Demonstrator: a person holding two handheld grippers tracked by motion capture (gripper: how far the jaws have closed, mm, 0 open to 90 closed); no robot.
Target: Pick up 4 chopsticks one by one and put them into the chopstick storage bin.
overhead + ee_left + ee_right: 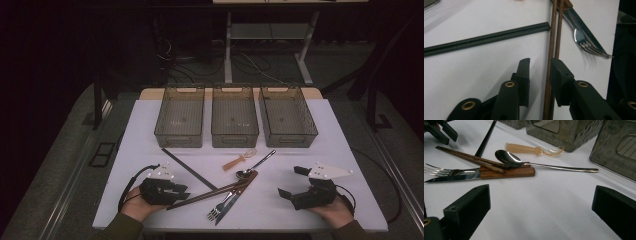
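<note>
The left gripper (540, 68) has its fingers slightly parted around two thin brown wooden chopsticks (554, 37), unpressed; they lie on the white counter (300, 150), running up-right toward the steel spoon (252, 167). The right gripper (295, 182) gapes wide, empty.

Your white table (150, 130) carries 3 smoky bins (234, 116) along its far edge. The wooden chopsticks (554, 37) run between your left jaws, a black strip (486, 38) lies beyond them, and ahead of your right jaws sit the spoon (510, 158), knife (506, 173), fork (439, 171) and a pale-handled utensil (524, 148).
</note>
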